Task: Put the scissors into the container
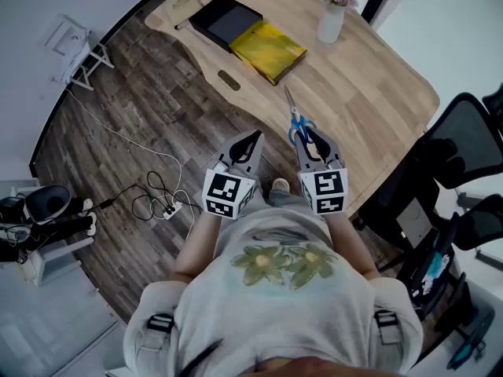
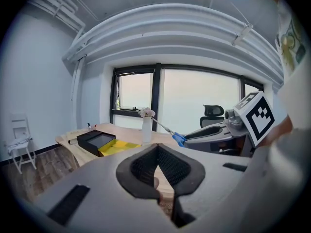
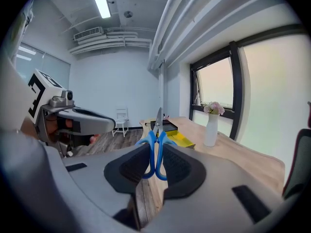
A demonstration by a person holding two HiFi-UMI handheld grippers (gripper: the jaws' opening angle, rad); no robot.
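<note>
At the table (image 1: 369,85) edge, the right gripper (image 3: 155,160) clamps the blue scissors (image 3: 154,147).

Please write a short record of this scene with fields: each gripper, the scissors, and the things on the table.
left gripper: jaws together, nothing between them
right gripper: jaws closed on the blue handles of the scissors
scissors: held up, blades pointing toward the table
on table: black box, yellow box beside it, vase with flowers

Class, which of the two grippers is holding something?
The right gripper: it is shut on the blue scissors. The left gripper is shut with nothing in it.
</note>
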